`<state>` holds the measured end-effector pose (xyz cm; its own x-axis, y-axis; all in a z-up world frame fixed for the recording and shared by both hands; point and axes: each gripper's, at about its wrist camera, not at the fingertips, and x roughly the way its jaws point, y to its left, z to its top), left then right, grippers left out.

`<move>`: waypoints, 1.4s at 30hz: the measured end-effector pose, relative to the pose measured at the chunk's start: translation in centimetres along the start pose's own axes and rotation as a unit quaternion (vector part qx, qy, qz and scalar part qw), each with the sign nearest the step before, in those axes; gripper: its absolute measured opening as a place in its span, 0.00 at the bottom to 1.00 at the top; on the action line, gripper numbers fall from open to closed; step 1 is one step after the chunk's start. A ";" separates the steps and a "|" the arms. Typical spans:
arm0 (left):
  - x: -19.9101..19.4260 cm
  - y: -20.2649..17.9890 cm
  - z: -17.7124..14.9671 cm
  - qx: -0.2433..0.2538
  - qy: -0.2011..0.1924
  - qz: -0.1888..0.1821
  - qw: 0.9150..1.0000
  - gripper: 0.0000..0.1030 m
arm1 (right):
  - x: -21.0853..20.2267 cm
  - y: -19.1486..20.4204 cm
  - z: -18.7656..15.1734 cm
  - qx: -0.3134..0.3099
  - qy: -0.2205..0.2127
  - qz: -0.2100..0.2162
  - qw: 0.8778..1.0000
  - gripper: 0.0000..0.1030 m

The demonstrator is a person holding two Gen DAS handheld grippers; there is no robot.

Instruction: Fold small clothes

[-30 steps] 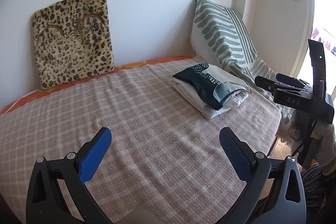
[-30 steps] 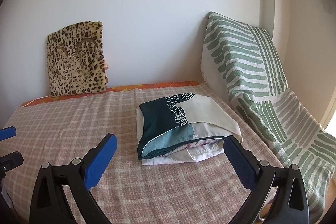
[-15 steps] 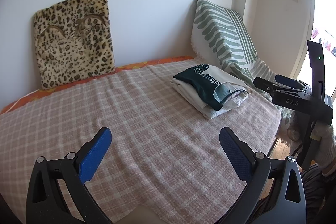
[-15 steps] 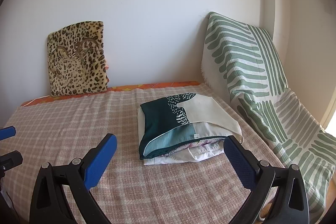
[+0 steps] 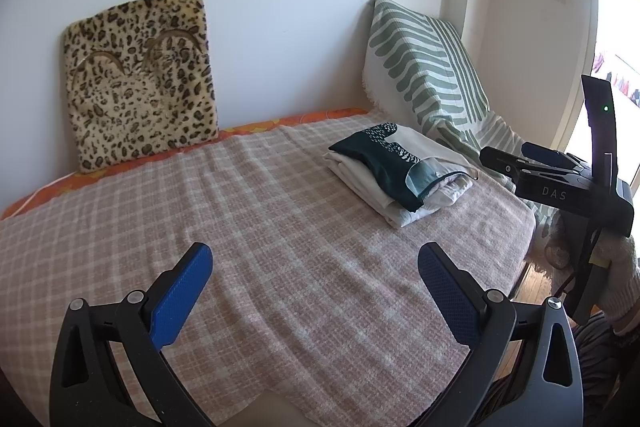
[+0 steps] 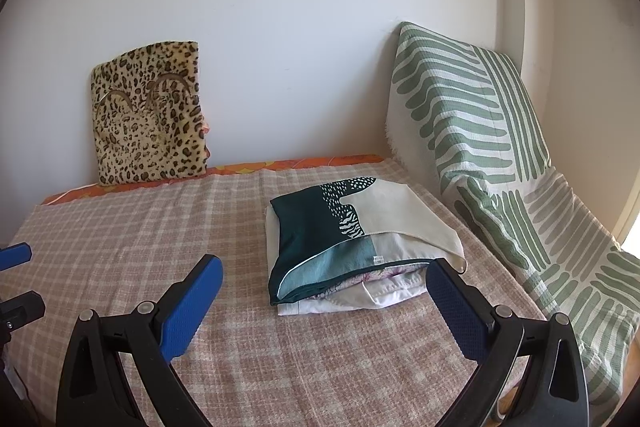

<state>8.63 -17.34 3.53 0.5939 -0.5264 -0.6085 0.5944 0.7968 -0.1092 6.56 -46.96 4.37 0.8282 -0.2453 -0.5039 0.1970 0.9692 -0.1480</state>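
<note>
A stack of folded small clothes (image 6: pixel 352 251), dark teal and cream on top with white pieces beneath, lies on the pink checked bed cover (image 6: pixel 160 227). It also shows in the left wrist view (image 5: pixel 400 171), far right on the cover (image 5: pixel 240 207). My right gripper (image 6: pixel 324 291) is open and empty, hovering just in front of the stack. My left gripper (image 5: pixel 316 279) is open and empty over the bare cover, well left of the stack. The right gripper's body (image 5: pixel 560 183) shows at the right edge of the left wrist view.
A leopard-print cushion (image 5: pixel 140 79) leans on the back wall. A green-striped throw (image 6: pixel 500 163) drapes over the slope at the right. An orange sheet edge (image 5: pixel 280 123) runs along the wall. The bed's right edge drops to a wooden floor (image 5: pixel 532 279).
Both grippers have drifted very slightly; the stack sits a touch lower in the right wrist view. Both stay open and empty.
</note>
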 end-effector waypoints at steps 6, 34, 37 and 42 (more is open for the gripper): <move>0.0 0.0 0.0 0.000 -0.001 0.000 1.000 0.99 | 0.0 0.1 0.0 0.000 0.000 0.000 1.000 1.00; -0.2 -0.1 0.1 0.002 -0.002 0.003 1.000 0.99 | 0.0 0.2 0.0 0.000 0.001 0.001 1.000 1.00; -0.3 -0.1 0.1 0.003 -0.003 0.002 1.000 0.99 | -0.1 0.3 -0.1 -0.001 0.000 0.001 1.000 1.00; -0.1 0.2 0.1 0.002 -0.002 0.002 1.000 0.99 | -0.2 0.3 -0.1 0.000 0.001 0.000 1.000 1.00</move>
